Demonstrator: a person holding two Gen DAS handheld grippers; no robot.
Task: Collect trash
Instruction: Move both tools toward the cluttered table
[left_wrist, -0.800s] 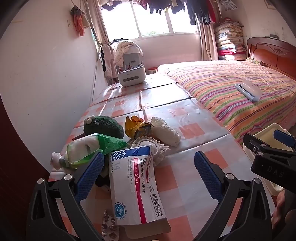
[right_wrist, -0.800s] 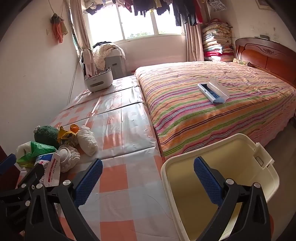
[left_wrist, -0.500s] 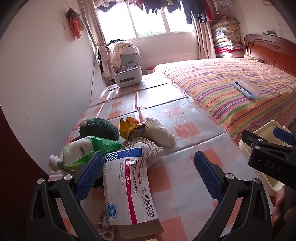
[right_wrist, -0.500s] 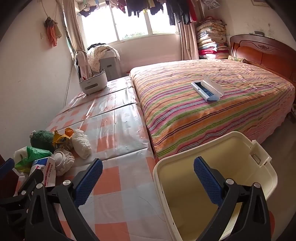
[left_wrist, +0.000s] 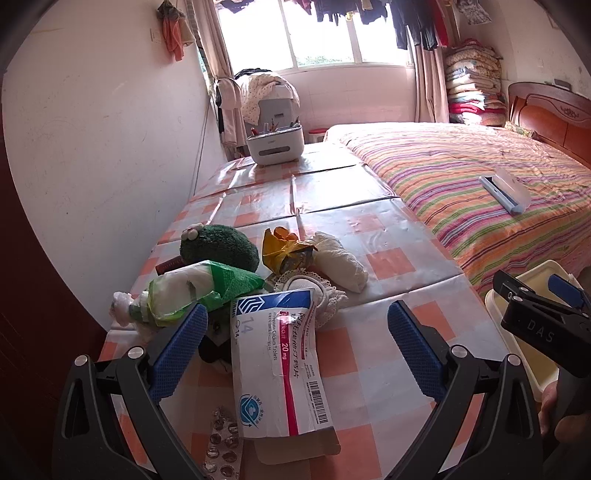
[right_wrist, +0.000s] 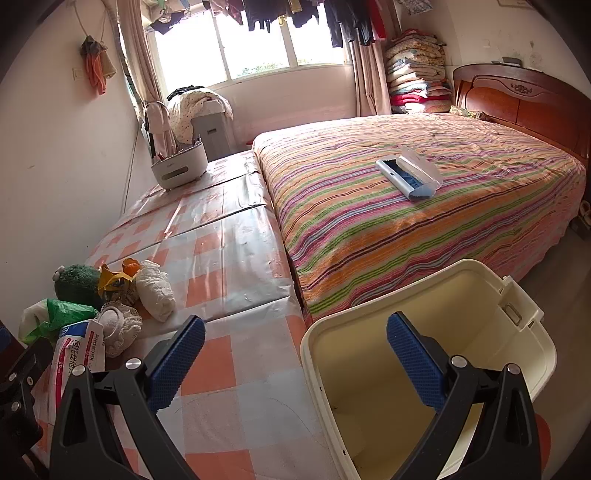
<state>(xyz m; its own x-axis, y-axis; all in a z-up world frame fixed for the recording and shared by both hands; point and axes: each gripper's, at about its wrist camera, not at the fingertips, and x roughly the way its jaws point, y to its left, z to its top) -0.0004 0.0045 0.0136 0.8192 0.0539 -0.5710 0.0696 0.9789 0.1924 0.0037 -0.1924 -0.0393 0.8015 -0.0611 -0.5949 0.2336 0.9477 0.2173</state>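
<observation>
A pile of trash lies on the checked table (left_wrist: 373, 354): a flattened white medicine box (left_wrist: 277, 365), a green and white plastic bag (left_wrist: 192, 291), a yellow wrapper (left_wrist: 284, 251), a crumpled white bag (left_wrist: 340, 260), a lacy round pad (left_wrist: 310, 291) and a blister pack (left_wrist: 221, 446). My left gripper (left_wrist: 293, 341) is open, just above the medicine box. My right gripper (right_wrist: 295, 354) is open and empty over the table edge and the cream bin (right_wrist: 528, 350). The pile also shows in the right wrist view (right_wrist: 122, 291).
A green plush toy (left_wrist: 221, 247) sits behind the pile. A white organizer (left_wrist: 275, 146) stands at the table's far end. The striped bed (right_wrist: 424, 206) with a blue brush case (right_wrist: 410, 177) lies to the right. A wall runs along the left.
Both grippers have drawn back and tilted a little; the pile sits slightly farther in the left view. The bin appears lower and more to the right in the right view. Nothing was grasped.
</observation>
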